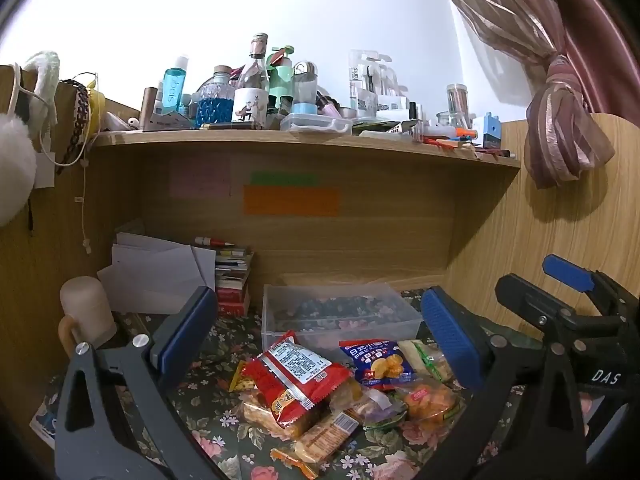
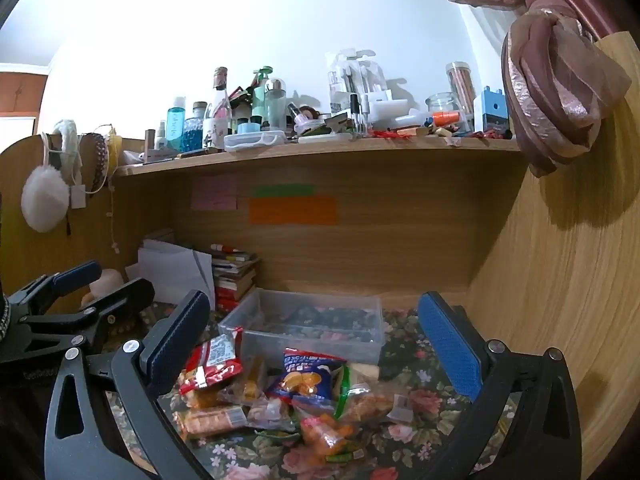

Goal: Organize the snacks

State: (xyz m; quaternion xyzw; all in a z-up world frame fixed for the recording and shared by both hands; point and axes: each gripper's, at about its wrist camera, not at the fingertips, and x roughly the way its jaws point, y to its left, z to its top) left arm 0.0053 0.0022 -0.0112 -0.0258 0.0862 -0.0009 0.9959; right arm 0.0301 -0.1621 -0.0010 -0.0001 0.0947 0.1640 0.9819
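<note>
Both claws, left claw and right claw, hung spread and empty; snack pile lay directly ahead, clear box just behind

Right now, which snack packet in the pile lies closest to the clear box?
The blue snack packet with the chip picture: its top edge reaches the front wall of the clear plastic box. The red packet and the orange ones sit nearer the grippers.

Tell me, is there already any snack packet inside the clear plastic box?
No: the clear plastic box holds no packet, and the snack packets all lie in a heap on the floral cloth in front of it.
</note>
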